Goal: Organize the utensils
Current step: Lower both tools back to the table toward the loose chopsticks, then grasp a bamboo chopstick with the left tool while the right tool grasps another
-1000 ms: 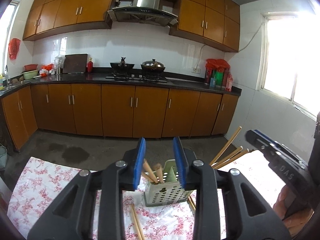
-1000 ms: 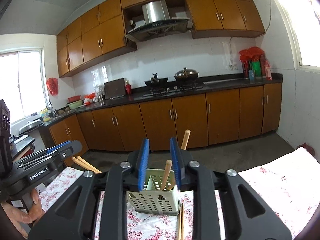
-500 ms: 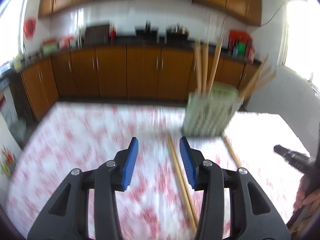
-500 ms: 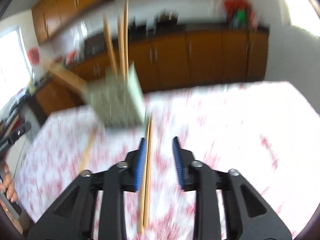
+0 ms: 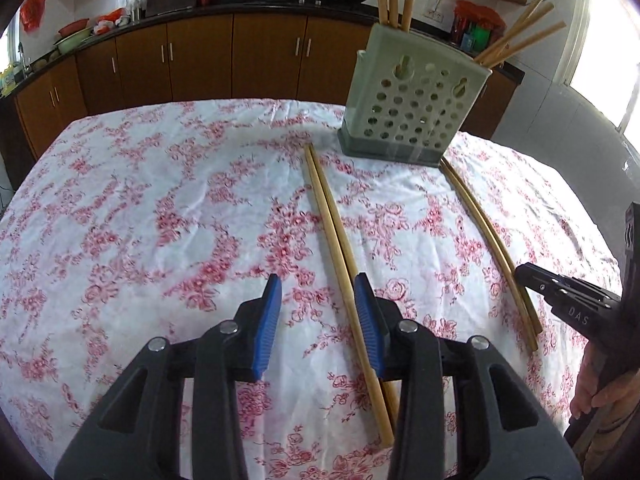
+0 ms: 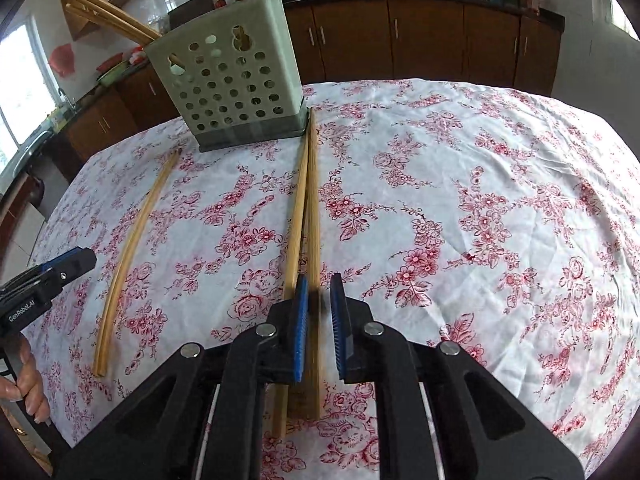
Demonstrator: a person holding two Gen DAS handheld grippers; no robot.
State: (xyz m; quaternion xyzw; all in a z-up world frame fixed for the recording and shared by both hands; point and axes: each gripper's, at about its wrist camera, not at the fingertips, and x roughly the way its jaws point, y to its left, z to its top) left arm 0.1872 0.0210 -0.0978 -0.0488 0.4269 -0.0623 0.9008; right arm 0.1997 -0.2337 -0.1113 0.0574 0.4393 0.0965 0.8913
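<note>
Setting: a table under a white tablecloth [image 5: 160, 208] printed with red flowers, in a kitchen with brown cabinets along the far wall.

Utensil holder [image 5: 408, 108]: pale green, perforated, upright at the far side of the table, with several wooden chopsticks already in it, some upright and some leaning out.

Left pair of chopsticks [image 5: 332, 232]: two sticks lying side by side on the cloth, running from near the holder's left corner toward the near edge.

Right pair of chopsticks [image 6: 304, 200]: on the cloth, its far tips at the holder's right corner, fanning slightly apart toward the near end.

Left gripper [image 5: 316, 284]: tilted down over the left pair. Its blue pads stand apart and have just been closing. The sticks lie low between them, close along the right pad, not pinched.

Right gripper [image 6: 319, 280]: tilted down over the right pair. Its jaws have just been closing to a narrow gap and clamp the right-hand stick [image 6: 314, 220], blurred there. The other stick passes outside the left pad.

Person: fingers [image 6: 28, 372] wrapped round the left gripper's handle, at the near left edge.
</note>
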